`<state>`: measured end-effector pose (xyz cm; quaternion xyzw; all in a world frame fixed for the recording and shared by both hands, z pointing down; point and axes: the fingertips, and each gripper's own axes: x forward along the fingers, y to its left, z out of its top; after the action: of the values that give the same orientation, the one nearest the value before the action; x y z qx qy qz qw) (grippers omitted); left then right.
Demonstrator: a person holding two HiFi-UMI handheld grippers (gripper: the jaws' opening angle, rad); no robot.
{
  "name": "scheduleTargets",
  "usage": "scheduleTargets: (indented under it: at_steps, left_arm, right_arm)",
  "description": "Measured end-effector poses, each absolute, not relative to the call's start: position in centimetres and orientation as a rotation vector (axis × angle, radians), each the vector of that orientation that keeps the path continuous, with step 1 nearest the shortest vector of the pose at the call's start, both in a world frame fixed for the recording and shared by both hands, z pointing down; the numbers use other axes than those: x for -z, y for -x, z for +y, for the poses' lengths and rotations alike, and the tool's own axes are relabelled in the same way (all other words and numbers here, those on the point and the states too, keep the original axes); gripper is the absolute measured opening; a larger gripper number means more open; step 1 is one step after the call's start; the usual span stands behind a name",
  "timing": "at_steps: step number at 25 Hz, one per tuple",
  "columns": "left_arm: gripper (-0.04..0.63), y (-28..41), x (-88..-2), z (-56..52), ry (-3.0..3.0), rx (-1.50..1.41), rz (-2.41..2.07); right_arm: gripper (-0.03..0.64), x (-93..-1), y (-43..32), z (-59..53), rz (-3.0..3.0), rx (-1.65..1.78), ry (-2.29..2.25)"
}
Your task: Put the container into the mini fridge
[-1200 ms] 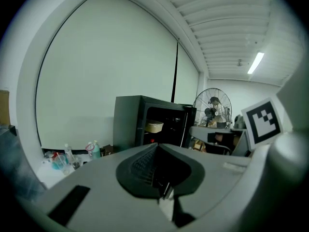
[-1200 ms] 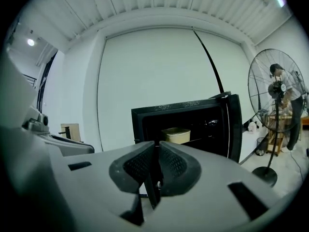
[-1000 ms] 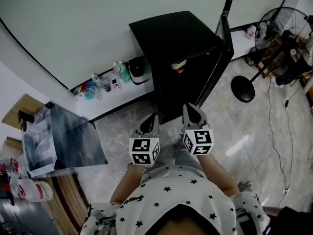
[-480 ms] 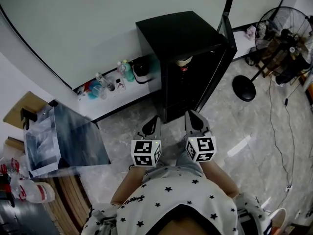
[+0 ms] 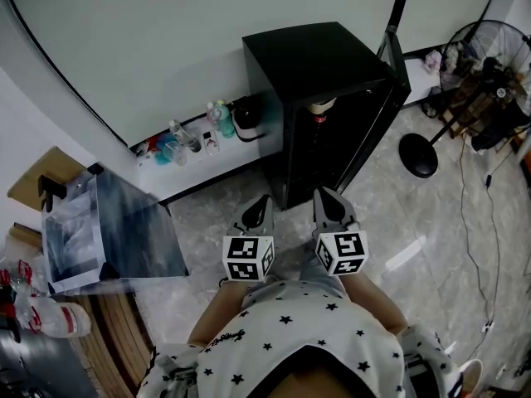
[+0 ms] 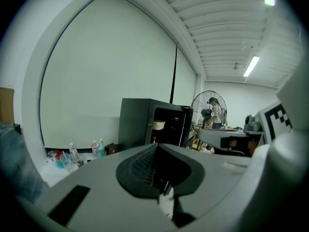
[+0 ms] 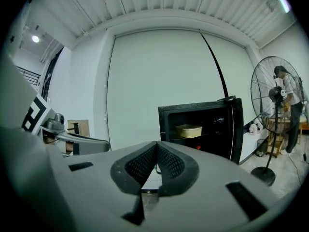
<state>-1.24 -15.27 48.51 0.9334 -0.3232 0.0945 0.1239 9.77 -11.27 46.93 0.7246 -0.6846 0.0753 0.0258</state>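
The container [image 7: 189, 130] sits on the upper shelf inside the mini fridge [image 5: 319, 65], toward the shelf's front edge, so I judge the placing itself done. My left gripper [image 5: 259, 210] and right gripper [image 5: 328, 204] hang close to my body, well apart from the fridge. Both sets of fingers are pressed together with nothing between them. The fridge door [image 5: 377, 131] stands open; closing it may be all that is left.

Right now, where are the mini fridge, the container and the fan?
mini fridge [image 5: 319, 60], head view, on its black top.
container [image 7: 189, 130], right gripper view, on its side, inside the fridge.
fan [image 5: 419, 155], head view, on its round base.
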Motion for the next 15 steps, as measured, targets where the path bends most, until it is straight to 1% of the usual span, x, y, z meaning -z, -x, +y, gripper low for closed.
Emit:
scheduleTargets:
  at_steps: [3,15]
  left_arm:
    - [0.012,1.4,-48.5,-15.4,-2.718,-0.275,-0.947]
    - [0.012,2.0,-48.7,-15.6,-2.697,-0.284,-0.970]
  right_arm:
    - [-0.008,-46.6,-9.7,-11.4,-2.094,-0.195,-2.242]
    - [-0.008,-46.3,-8.8,-12.0,-2.161,-0.224,-2.198]
